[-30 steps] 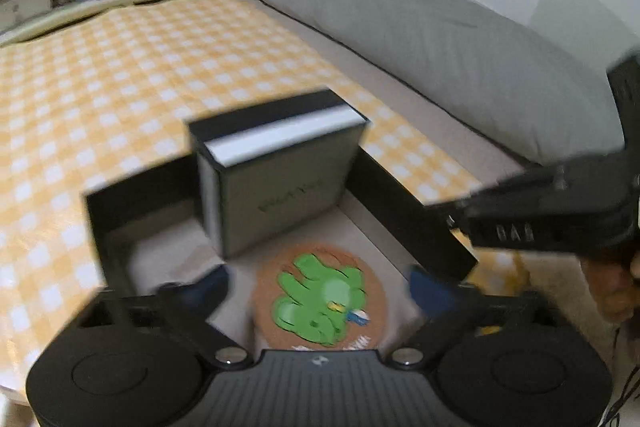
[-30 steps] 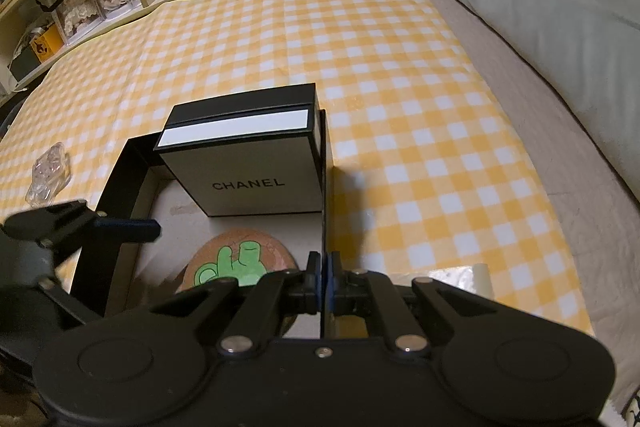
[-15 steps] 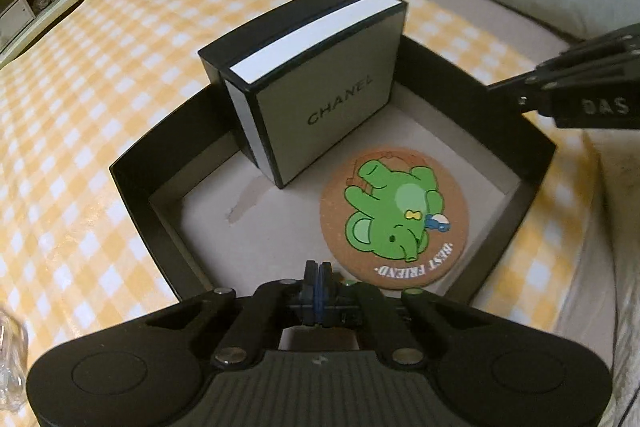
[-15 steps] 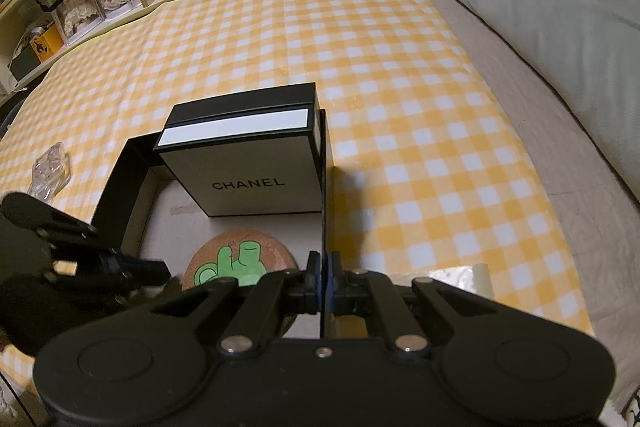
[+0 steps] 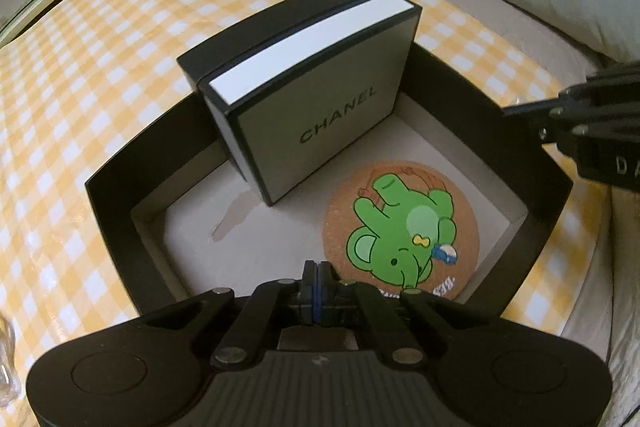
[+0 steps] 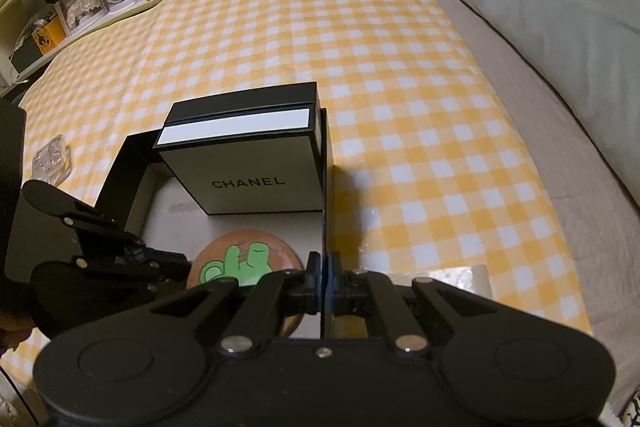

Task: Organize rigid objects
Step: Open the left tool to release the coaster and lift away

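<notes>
Black left gripper, left wrist view: jaws now pressed together with nothing between them, where a second ago they stood wide apart; view now looks more steeply down into the black tray. Cork coaster with green bear print lies flat on the tray floor just ahead and right of the fingertips; its near edge is hidden behind the gripper. Cream Chanel box stands upright farther ahead, against the far wall. Right gripper is cut off at right.

Right wrist view: right gripper unchanged, clamped on the tray's right wall. Coaster left of the fingertips, partly covered. Clear item on the checked cloth, far left, indistinct.
</notes>
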`<state>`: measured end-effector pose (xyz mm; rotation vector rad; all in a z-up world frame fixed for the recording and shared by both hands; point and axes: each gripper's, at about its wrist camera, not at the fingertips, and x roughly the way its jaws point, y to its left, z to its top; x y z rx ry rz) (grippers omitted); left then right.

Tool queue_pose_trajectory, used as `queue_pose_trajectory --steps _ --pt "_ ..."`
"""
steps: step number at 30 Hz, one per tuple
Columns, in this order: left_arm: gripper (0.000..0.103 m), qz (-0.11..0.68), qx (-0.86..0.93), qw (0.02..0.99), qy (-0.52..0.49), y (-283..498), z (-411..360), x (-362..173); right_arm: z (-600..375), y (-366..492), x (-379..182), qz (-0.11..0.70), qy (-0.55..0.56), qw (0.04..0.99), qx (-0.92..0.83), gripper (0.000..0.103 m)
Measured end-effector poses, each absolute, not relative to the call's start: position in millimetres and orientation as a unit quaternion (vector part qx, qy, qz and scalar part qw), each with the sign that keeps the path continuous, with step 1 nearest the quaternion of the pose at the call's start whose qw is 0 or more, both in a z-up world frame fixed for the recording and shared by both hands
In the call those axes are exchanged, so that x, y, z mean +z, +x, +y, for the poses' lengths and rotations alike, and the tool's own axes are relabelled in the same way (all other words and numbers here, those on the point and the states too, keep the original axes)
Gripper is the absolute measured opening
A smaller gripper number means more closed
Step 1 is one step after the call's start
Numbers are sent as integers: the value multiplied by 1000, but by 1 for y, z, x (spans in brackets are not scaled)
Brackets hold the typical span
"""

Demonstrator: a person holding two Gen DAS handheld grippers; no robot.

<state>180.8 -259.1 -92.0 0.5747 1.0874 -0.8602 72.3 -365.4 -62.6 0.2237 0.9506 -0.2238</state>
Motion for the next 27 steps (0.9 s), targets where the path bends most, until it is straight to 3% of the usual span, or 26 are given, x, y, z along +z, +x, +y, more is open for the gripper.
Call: queue_pose_trajectory --steps 14,16,22,24,27 --pt "0 495 -387 761 163 188 -259 -95 -366 73 -62 455 110 877 -107 4" --pt "6 504 -380 760 154 191 -256 -94 -366 73 -62 456 110 877 -106 4" --pt "57 497 -388 768 115 189 -237 -69 -369 72 -62 454 118 877 -105 4" --pt "83 479 -389 779 109 183 -234 -56 -369 72 -62 454 119 877 -105 4" --pt "92 453 -388 795 107 172 -228 -37 -370 71 -61 452 123 877 -105 4"
